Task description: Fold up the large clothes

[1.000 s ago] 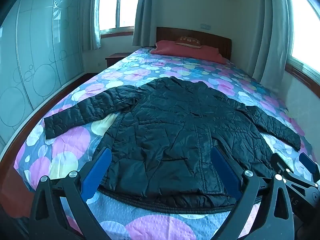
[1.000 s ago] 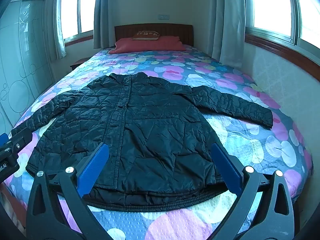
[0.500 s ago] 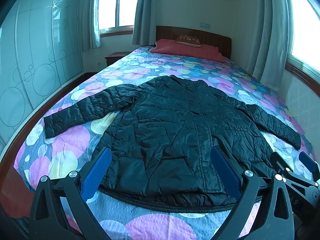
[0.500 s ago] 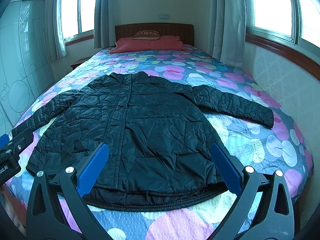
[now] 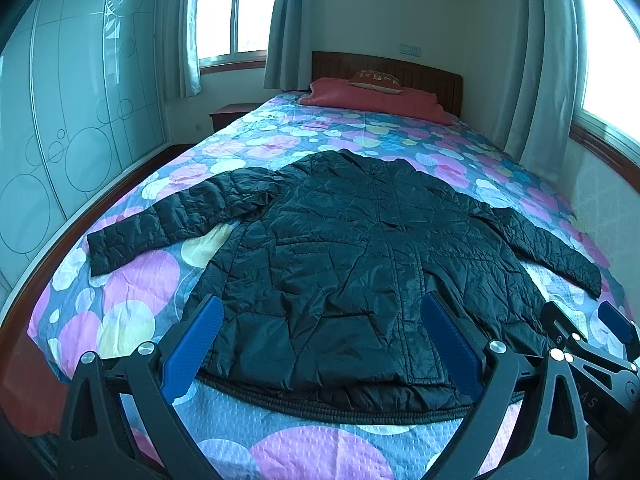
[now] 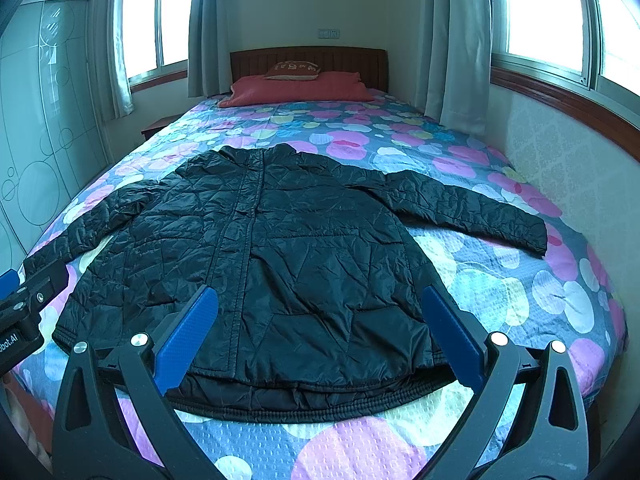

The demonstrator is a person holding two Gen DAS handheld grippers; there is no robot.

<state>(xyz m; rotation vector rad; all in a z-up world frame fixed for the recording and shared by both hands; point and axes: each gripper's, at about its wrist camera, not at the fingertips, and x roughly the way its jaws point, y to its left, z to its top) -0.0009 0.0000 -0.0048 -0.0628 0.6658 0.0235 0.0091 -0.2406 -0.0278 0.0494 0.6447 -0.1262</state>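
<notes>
Across the foot end of the wide bed with a bubble-print quilted bedspread (image 5: 140,280) lies the black quilted puffer jacket (image 5: 352,264), spread flat with its front up and both sleeves stretched outward. Its ribbed hem runs along the near edge of the bed, and its collar points toward the dark wooden headboard (image 5: 384,70).

The left gripper (image 5: 320,344), black-framed with blue textured pads, hovers just above the hem of the jacket with its fingers spread wide apart, holding nothing; one pad stands near the jacket's left lower corner and the other over the lower middle of its front. The right gripper (image 6: 320,340) hangs the same way above the hem, fingers equally wide and empty, straddling the right half of the jacket's front. Whether either one touches the fabric cannot be told.

The jacket's shell is shiny, creased nylon stitched in a diamond pattern, with a covered placket running down its centre (image 6: 244,216). Its sleeves are puffier, stitched in crosswise bands, and end well apart from the jacket's body, toward the sides of the bed. The bedspread beneath the jacket is dimpled cloth printed with pink, yellow and pale blue circles. Beyond the jacket's collar, against the headboard, rests a flat red pillow (image 6: 300,88) with a small brown cushion (image 6: 296,70) on top.
</notes>
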